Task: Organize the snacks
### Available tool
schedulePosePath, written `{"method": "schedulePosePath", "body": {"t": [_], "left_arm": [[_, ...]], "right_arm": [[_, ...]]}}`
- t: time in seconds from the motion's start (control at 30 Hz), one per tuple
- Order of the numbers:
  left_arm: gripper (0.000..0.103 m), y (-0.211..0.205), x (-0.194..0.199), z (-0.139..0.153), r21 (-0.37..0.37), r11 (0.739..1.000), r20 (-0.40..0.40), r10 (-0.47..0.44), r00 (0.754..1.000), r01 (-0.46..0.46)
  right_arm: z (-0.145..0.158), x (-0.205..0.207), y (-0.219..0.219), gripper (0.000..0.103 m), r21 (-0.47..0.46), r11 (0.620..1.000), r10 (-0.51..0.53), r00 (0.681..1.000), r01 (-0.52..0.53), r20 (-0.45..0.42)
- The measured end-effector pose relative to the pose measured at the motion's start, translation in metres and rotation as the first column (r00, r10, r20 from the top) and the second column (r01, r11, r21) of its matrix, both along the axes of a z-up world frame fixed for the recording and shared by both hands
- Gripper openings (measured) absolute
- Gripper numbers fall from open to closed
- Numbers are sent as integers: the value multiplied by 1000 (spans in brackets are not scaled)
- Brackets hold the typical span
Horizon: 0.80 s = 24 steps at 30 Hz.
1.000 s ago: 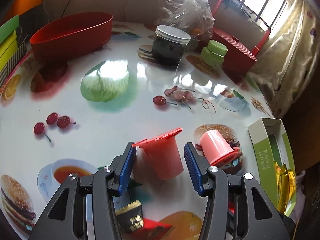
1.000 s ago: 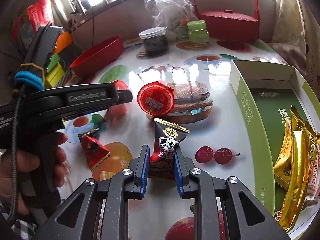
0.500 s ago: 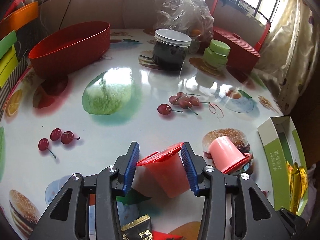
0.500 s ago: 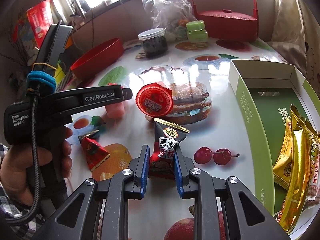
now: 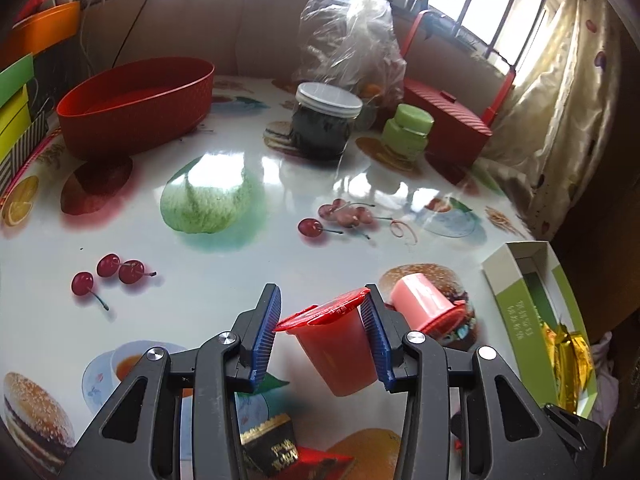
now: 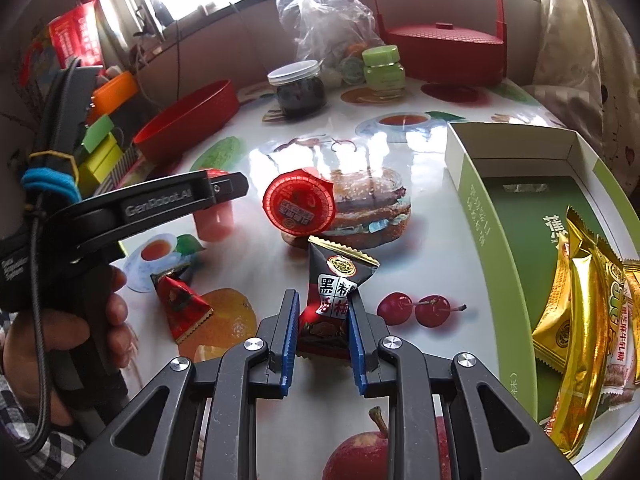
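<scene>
My left gripper (image 5: 320,312) is shut on a red jelly cup (image 5: 336,348) and holds it tilted above the table; the cup also shows in the right wrist view (image 6: 216,216). A second pink jelly cup (image 5: 424,304) lies on its side just right of it, its red lid (image 6: 299,204) facing the right wrist camera. My right gripper (image 6: 323,312) is shut on a dark candy packet (image 6: 334,300). A red triangular candy (image 6: 182,306) and a black candy (image 5: 270,444) lie on the table. A green box (image 6: 480,216) at the right holds gold packets (image 6: 588,304).
A red oval bowl (image 5: 136,104) stands at the back left. A dark jar with white lid (image 5: 324,124), a green jar (image 5: 408,132), a plastic bag (image 5: 352,40) and a red basket (image 6: 440,52) stand at the back. Coloured boxes (image 5: 16,112) line the left edge.
My left gripper closed on the red jelly cup and lifted it off the table. My right gripper stayed shut on the dark candy packet, barely moving.
</scene>
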<state>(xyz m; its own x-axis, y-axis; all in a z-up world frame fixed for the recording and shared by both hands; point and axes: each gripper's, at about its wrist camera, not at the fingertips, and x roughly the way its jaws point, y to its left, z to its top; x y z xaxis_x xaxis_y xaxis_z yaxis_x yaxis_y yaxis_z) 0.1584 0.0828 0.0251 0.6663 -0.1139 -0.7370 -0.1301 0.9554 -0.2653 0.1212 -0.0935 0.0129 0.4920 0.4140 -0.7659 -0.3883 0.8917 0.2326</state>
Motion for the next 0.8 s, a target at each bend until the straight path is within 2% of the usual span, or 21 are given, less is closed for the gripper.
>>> {"method": "schedulePosePath", "body": {"t": [0.47, 0.8], "left_arm": [[43, -22, -28, 27, 11, 996, 59, -90, 994, 90], [43, -44, -44, 45, 14, 988, 88, -157, 984, 156]], "right_arm": [[17, -14, -11, 22, 16, 999, -33, 998, 33, 49], [41, -26, -37, 22, 36, 996, -80, 992, 77, 99]]}}
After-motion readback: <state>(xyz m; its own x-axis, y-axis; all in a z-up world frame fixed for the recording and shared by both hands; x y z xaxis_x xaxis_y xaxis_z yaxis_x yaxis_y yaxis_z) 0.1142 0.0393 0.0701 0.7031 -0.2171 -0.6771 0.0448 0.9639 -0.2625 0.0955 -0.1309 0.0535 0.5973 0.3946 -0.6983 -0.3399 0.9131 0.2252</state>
